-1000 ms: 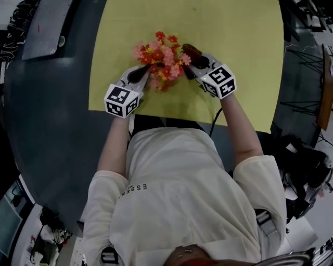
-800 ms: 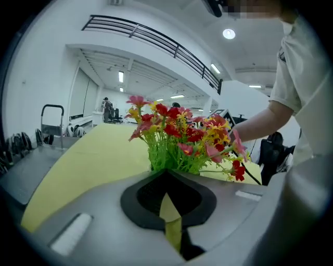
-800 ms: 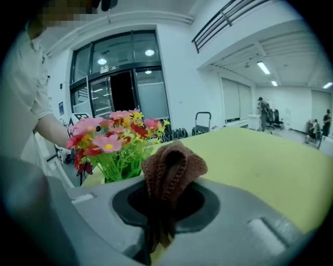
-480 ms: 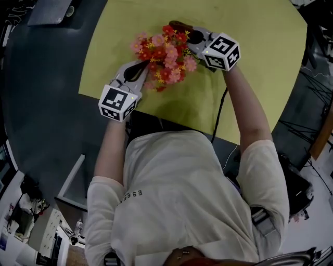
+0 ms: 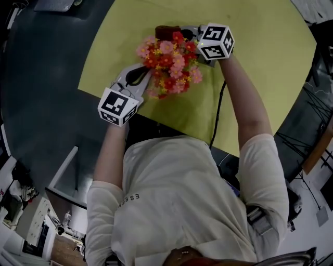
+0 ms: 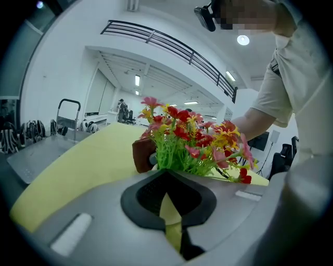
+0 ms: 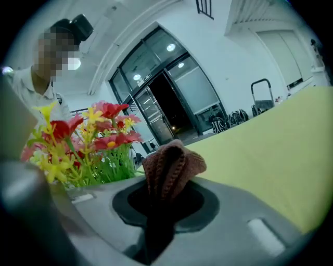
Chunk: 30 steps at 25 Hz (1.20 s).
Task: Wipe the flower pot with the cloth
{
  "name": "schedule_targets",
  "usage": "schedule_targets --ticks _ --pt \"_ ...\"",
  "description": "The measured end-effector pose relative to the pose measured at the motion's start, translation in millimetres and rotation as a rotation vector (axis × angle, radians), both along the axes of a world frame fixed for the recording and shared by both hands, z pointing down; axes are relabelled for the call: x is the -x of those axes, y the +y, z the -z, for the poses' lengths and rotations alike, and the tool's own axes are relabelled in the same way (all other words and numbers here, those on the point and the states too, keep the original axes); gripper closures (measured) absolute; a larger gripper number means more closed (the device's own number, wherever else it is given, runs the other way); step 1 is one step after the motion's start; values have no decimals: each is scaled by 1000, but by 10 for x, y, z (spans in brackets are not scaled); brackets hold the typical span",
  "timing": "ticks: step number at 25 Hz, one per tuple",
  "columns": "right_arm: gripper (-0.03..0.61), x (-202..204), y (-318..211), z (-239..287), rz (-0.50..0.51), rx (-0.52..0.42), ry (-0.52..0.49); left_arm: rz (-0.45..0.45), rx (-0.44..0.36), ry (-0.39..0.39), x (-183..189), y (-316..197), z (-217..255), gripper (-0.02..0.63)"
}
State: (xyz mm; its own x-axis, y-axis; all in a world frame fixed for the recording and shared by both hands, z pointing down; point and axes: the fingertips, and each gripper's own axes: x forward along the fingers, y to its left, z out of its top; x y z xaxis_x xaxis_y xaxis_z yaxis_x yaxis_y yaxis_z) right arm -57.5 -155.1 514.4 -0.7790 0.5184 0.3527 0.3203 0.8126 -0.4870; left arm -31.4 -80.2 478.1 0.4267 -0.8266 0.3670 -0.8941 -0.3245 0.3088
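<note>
A bunch of red, pink and yellow flowers (image 5: 169, 65) stands on the yellow mat (image 5: 255, 62); the blooms hide the pot under them. My left gripper (image 5: 146, 78) lies against the near left side of the flowers (image 6: 192, 137) with its jaws shut. A pale yellow strip shows between them, and I cannot tell if it is mat or pot rim. My right gripper (image 5: 180, 32) is on the far side, shut on a folded brown cloth (image 5: 165, 32). The cloth (image 7: 171, 163) sticks up from the jaws beside the green stems (image 7: 112, 166). From the left gripper view the cloth (image 6: 141, 155) shows behind the stems.
The mat lies on a dark round table (image 5: 47, 78). A black cable (image 5: 218, 114) runs from the right gripper back over the mat's near edge. A grey flat object (image 5: 52, 4) sits at the table's far left.
The right gripper has carried the cloth from the right of the flowers round to their far side, turning leftward. The left gripper has stayed beside the flowers.
</note>
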Motion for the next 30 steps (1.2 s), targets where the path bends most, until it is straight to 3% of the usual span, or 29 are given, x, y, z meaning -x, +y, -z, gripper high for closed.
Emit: schedule_targets --ticks 11,24,30 --pt "522 -209 66 96 -50 107 -27 17 26 16 16 16 1 601" --pt "522 -830 82 154 -160 38 -4 59 25 -51 3 -2 -7 601" --pt "522 -1086 244 109 -217 -18 36 98 8 -37 41 1 -13 601"
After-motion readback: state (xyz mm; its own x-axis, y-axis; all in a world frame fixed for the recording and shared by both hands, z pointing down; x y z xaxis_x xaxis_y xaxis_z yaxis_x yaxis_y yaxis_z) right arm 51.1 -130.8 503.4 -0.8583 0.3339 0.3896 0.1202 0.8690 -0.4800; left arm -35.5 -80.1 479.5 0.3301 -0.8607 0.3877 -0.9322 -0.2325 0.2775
